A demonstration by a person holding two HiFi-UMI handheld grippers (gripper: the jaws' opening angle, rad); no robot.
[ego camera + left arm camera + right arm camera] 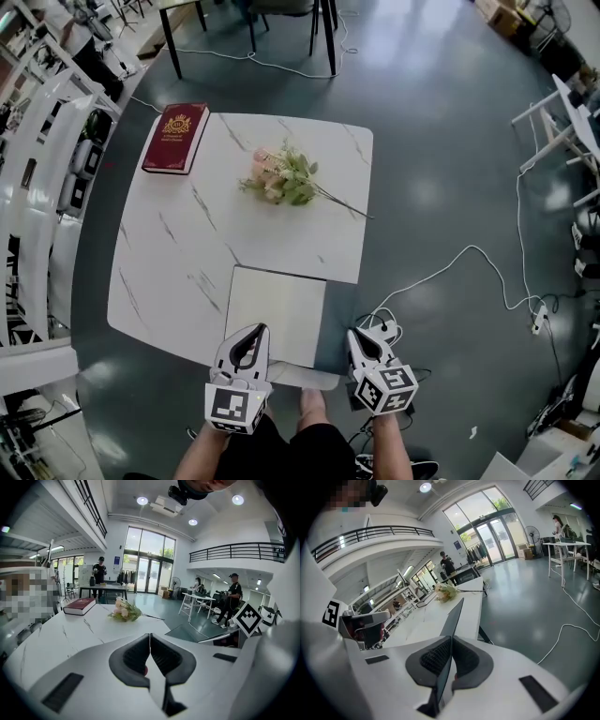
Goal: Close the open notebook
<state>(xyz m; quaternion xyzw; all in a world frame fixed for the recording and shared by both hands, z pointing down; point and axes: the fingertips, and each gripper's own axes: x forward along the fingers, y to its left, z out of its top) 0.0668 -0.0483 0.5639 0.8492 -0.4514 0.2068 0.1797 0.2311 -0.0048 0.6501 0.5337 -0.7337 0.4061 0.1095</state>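
The notebook (277, 309) lies open, flat and rectangular, at the 6 o'clock edge of the veined white marble table (178, 253). The left gripper (251, 334) has its ribbed jaws pinching a thin white sheet (157, 686) of it. The right gripper (360, 337) pinches its thin dark cover (454, 616), raised edge-on. A maroon hardcover book (175, 137) sits at 11 o'clock and a soft bouquet (281, 178) toward 12. The grippers hide the notebook's near edge.

The left gripper (150, 639) pinched a thin white notebook page (158, 686) between its jaws. Beyond, a red book (79, 605) and flowers (124, 612) lay on the marble table (70, 634).
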